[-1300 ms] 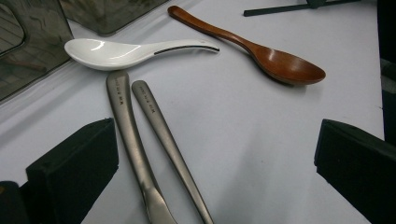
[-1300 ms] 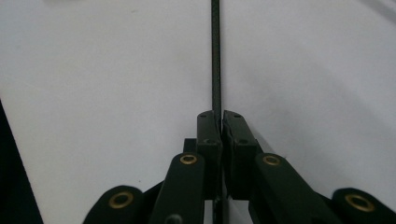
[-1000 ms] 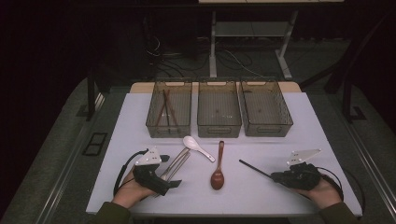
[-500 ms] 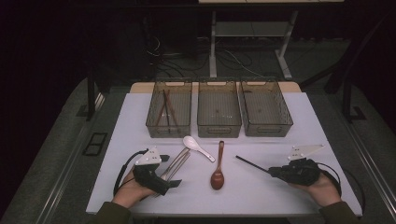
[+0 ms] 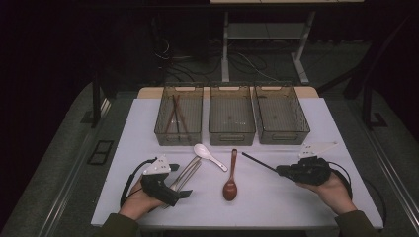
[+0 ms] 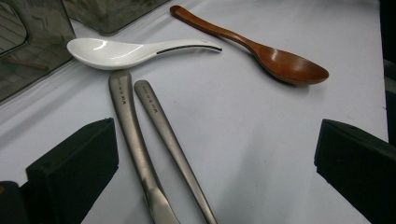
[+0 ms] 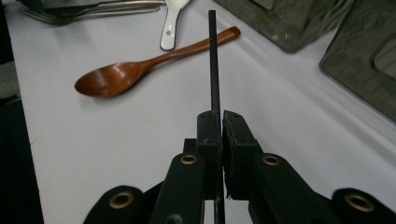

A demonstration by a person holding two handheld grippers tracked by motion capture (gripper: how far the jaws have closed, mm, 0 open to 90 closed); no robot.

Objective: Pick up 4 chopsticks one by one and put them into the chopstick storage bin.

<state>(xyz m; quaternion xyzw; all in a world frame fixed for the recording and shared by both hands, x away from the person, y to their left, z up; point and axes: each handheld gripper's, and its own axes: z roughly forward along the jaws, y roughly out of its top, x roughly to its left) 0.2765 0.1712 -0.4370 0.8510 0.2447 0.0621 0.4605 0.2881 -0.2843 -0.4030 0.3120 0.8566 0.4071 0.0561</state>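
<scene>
At the near right of the white table, the right gripper has its fingers clenched on a thin black chopstick, which points left and far toward the brown wooden spoon. Left gripper rests at near left, fingers released, straddling two grey metal utensil handles. A white ceramic spoon lies just beyond them. Three clear plastic bins stand along the far side.

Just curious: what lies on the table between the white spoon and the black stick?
The wooden spoon lies between the white spoon and the black stick, seen in the high view.
</scene>
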